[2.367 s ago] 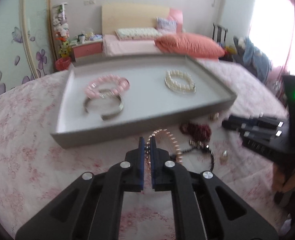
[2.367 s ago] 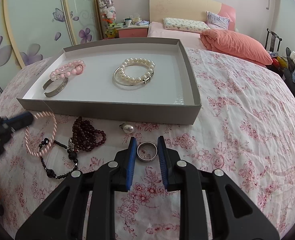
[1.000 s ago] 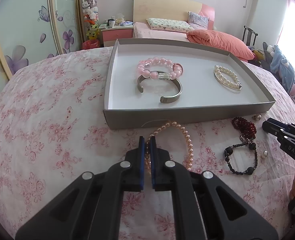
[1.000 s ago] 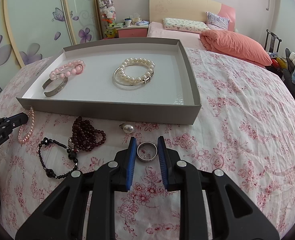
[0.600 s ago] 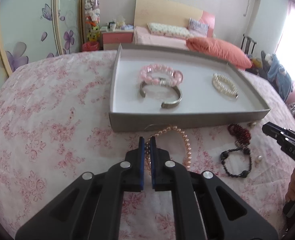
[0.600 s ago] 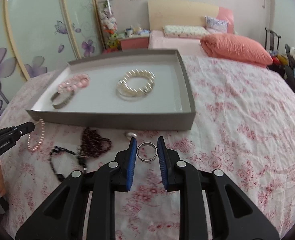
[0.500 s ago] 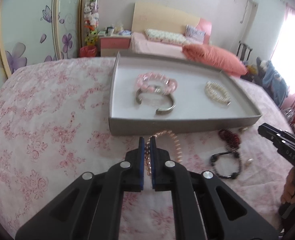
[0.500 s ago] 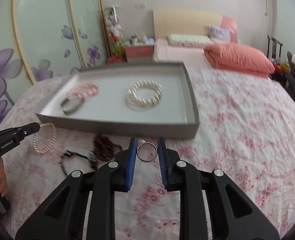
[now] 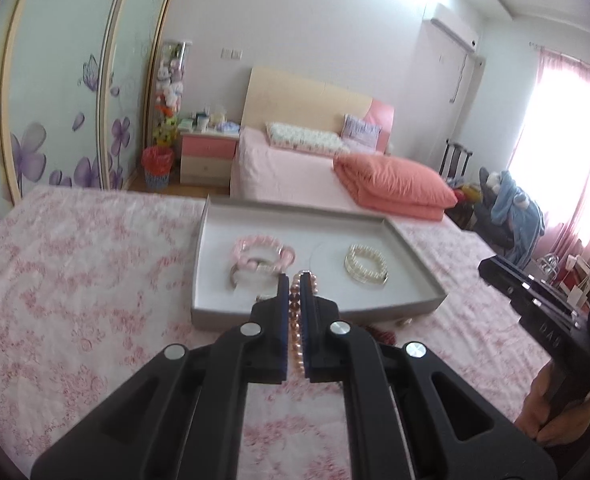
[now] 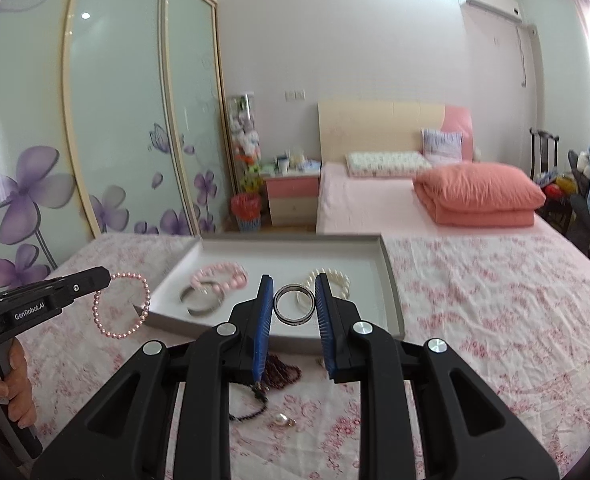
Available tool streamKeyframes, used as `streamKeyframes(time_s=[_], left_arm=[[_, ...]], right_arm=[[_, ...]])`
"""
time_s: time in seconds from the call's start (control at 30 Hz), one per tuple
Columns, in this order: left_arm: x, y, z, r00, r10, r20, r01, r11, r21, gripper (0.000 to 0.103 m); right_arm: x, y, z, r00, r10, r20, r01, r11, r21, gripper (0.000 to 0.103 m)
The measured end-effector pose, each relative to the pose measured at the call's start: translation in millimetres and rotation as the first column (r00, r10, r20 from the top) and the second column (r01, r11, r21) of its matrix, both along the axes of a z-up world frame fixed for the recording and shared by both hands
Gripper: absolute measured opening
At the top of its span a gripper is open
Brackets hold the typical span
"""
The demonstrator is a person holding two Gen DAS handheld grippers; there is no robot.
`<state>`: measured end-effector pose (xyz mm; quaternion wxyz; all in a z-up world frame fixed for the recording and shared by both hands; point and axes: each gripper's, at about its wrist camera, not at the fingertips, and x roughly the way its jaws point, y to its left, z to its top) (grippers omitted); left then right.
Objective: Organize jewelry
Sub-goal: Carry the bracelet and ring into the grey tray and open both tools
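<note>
1. The left gripper [image 9: 294, 280] is pinching a pink pearl bracelet [image 10: 121, 305] between its closed fingers [image 9: 282, 300]; in the left wrist view the beads are running edge-on along the narrow gap between the blue pads.

2. In the right wrist view that bracelet is hanging as an open loop from the left gripper's tip, in the air above the floral bedspread [image 10: 495, 300], to the left of the right fingers and beside the near left corner of the grey tray [image 10: 391, 304].

3. The right gripper [image 10: 294, 304] is gripping a silver ring [image 10: 294, 305] between its blue-padded fingers [image 10: 264, 312], the ring standing upright with its opening facing the camera.

4. The ring is sitting over the near part of the tray, just beyond the fingertips' line of sight into the tray floor.

5. Beyond the left fingers, a pink bead bracelet [image 9: 264, 249] and a silver bangle [image 10: 201, 300] are lying touching in the tray's left half.

6. A white pearl bracelet [image 9: 365, 269] is lying apart from them, ahead and to the right of the left fingers.

7. Under the right fingers, a dark red bead strand [image 10: 281, 372], a black bead strand [image 10: 251, 412] and a pearl pendant [image 10: 283, 420] are lying on the bedspread.
</note>
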<state>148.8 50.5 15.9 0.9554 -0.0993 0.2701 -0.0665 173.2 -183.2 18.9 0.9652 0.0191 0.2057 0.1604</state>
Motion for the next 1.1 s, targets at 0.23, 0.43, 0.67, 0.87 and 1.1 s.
streamKeyframes(time_s=[0.23, 0.43, 0.67, 0.87, 1.1], left_arm=[[-9, -12, 29, 0.997, -0.006, 0.075, 0.004, 1.000, 0.021, 0.006], [-8, -18, 38, 0.996, -0.014, 0.092, 0.010, 0.999, 0.040, 0.006], [-2, -23, 39, 0.995, -0.010, 0.097, 0.003, 0.998, 0.069, 0.006], [23, -24, 41, 0.997, -0.002, 0.076, -0.004, 0.996, 0.088, 0.006], [71, -17, 31, 0.999, 0.013, 0.032, -0.015, 0.998, 0.065, 0.006]], right_arm=[[-6, 3, 14, 0.998, 0.004, 0.061, -0.005, 1.000, 0.019, 0.023], [-2, 2, 18, 0.996, -0.003, 0.086, 0.001, 1.000, 0.031, 0.023], [9, 3, 22, 0.994, -0.018, 0.110, 0.013, 0.999, 0.038, 0.023], [39, 5, 22, 0.995, -0.029, 0.096, 0.023, 0.998, 0.064, 0.023], [84, 11, 10, 1.000, -0.025, 0.010, 0.024, 0.995, 0.096, 0.023]])
